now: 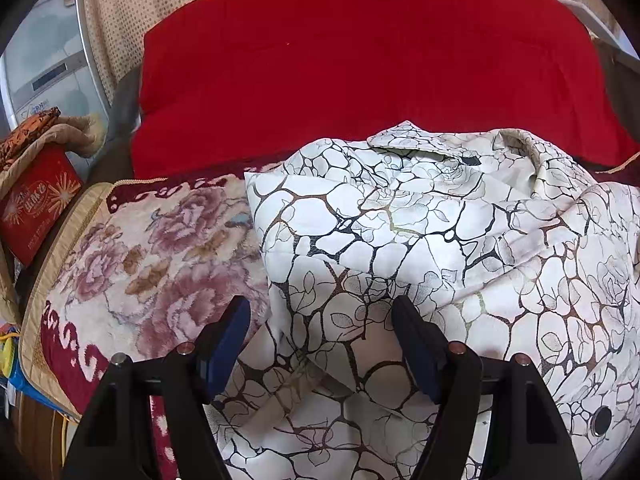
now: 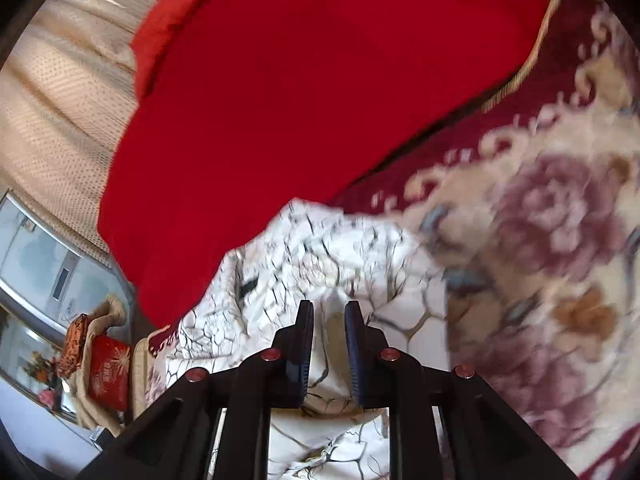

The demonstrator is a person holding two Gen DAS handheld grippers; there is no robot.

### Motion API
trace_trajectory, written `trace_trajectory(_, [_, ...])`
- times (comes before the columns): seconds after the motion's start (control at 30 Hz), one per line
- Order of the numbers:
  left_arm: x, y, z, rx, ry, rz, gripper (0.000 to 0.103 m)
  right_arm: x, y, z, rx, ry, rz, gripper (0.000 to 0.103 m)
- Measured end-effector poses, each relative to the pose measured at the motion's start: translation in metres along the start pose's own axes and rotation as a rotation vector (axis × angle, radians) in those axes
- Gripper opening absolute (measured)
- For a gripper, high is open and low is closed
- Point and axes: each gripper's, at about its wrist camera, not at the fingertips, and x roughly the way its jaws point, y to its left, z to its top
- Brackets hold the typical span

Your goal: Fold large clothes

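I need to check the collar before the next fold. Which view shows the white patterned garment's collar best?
The left wrist view: the collar lies sharp and unobstructed at the far edge of the white patterned garment. The right wrist view is motion-blurred and shows mostly cloth bunched at the right gripper.

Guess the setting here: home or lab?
Most likely a home bedroom. A floral plush blanket covers what looks like a bed, a big red cushion lies behind it, and a dotted beige curtain hangs beyond.
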Motion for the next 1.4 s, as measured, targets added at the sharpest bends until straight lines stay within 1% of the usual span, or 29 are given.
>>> trace_trajectory(0.07, [-0.001, 0.0, 0.0, 0.004, -0.004, 0.006, 0.074, -0.017, 0.017, -0.003, -0.091, -0.038, -0.011, 0.021])
trace_trajectory(0.13, [-0.003, -0.001, -0.001, 0.009, -0.01, 0.014, 0.074, -0.033, 0.042, -0.015, -0.214, -0.102, -0.038, 0.023])
trace_trajectory(0.17, [-0.004, -0.001, -0.001, 0.014, -0.013, 0.019, 0.074, -0.034, 0.05, -0.02, -0.253, -0.103, -0.027, 0.032])
trace_trajectory(0.2, [-0.004, -0.001, -0.002, 0.019, -0.016, 0.023, 0.074, -0.033, 0.056, -0.025, -0.28, -0.083, -0.013, 0.058])
trace_trajectory(0.23, [-0.005, -0.001, -0.002, 0.026, -0.018, 0.028, 0.074, -0.032, 0.061, -0.031, -0.304, -0.054, -0.004, 0.073])
trace_trajectory(0.27, [-0.005, -0.002, -0.003, 0.036, -0.021, 0.035, 0.074, -0.027, 0.066, -0.037, -0.33, -0.025, -0.003, 0.079])
trace_trajectory(0.33, [-0.006, -0.003, -0.006, 0.056, -0.021, 0.048, 0.074, -0.013, 0.074, -0.052, -0.395, 0.046, -0.039, 0.077])
trace_trajectory(0.37, [-0.006, -0.003, -0.007, 0.062, -0.018, 0.049, 0.074, -0.005, 0.074, -0.06, -0.42, 0.099, -0.078, 0.076])
trace_trajectory(0.4, [-0.006, -0.003, -0.008, 0.067, -0.015, 0.048, 0.074, 0.003, 0.07, -0.069, -0.434, 0.165, -0.121, 0.068])
trace_trajectory(0.47, [-0.007, -0.002, -0.009, 0.076, -0.009, 0.041, 0.074, 0.012, 0.061, -0.08, -0.449, 0.25, -0.17, 0.059])
trace_trajectory(0.5, [-0.008, -0.002, -0.01, 0.078, -0.005, 0.035, 0.074, 0.016, 0.051, -0.087, -0.455, 0.301, -0.214, 0.055])
trace_trajectory(0.57, [-0.009, -0.002, -0.009, 0.072, -0.003, 0.031, 0.074, 0.008, 0.038, -0.089, -0.457, 0.336, -0.214, 0.051])
trace_trajectory(0.63, [-0.013, -0.001, -0.007, 0.057, -0.018, 0.024, 0.074, -0.003, 0.037, -0.084, -0.454, 0.32, -0.192, 0.051])
trace_trajectory(0.7, [-0.016, -0.002, -0.005, 0.046, -0.041, 0.02, 0.074, -0.018, 0.046, -0.068, -0.434, 0.257, -0.14, 0.052])
trace_trajectory(0.77, [-0.017, -0.003, -0.004, 0.043, -0.056, 0.038, 0.074, -0.027, 0.052, -0.058, -0.416, 0.206, -0.099, 0.052])
trace_trajectory(0.8, [-0.015, -0.003, -0.003, 0.042, -0.054, 0.044, 0.074, -0.027, 0.057, -0.052, -0.413, 0.176, -0.088, 0.052])
trace_trajectory(0.87, [-0.01, -0.004, -0.002, 0.034, -0.037, 0.046, 0.074, -0.018, 0.066, -0.047, -0.425, 0.137, -0.102, 0.052])
trace_trajectory(0.93, [-0.007, -0.004, -0.001, 0.033, -0.03, 0.052, 0.074, -0.006, 0.071, -0.048, -0.427, 0.132, -0.124, 0.052])
trace_trajectory(1.0, [-0.007, -0.005, -0.001, 0.038, -0.034, 0.057, 0.074, 0.017, 0.067, -0.053, -0.428, 0.147, -0.171, 0.052])
trace_trajectory(1.03, [-0.007, -0.006, -0.001, 0.041, -0.037, 0.058, 0.074, 0.025, 0.064, -0.053, -0.424, 0.159, -0.186, 0.052])
trace_trajectory(1.1, [-0.007, -0.006, -0.001, 0.043, -0.038, 0.052, 0.074, 0.053, 0.048, -0.057, -0.395, 0.211, -0.233, 0.052])
trace_trajectory(1.13, [-0.007, -0.006, -0.001, 0.044, -0.038, 0.053, 0.074, 0.06, 0.044, -0.058, -0.384, 0.227, -0.231, 0.052])
trace_trajectory(1.27, [-0.007, -0.005, -0.001, 0.037, -0.039, 0.052, 0.074, 0.046, 0.046, -0.058, -0.38, 0.196, -0.205, 0.053])
trace_trajectory(1.3, [-0.007, -0.004, -0.001, 0.035, -0.038, 0.051, 0.074, 0.035, 0.049, -0.058, -0.369, 0.183, -0.177, 0.053])
trace_trajectory(1.4, [-0.008, -0.004, -0.002, 0.039, -0.042, 0.055, 0.074, 0.008, 0.057, -0.063, -0.385, 0.16, -0.14, 0.053])
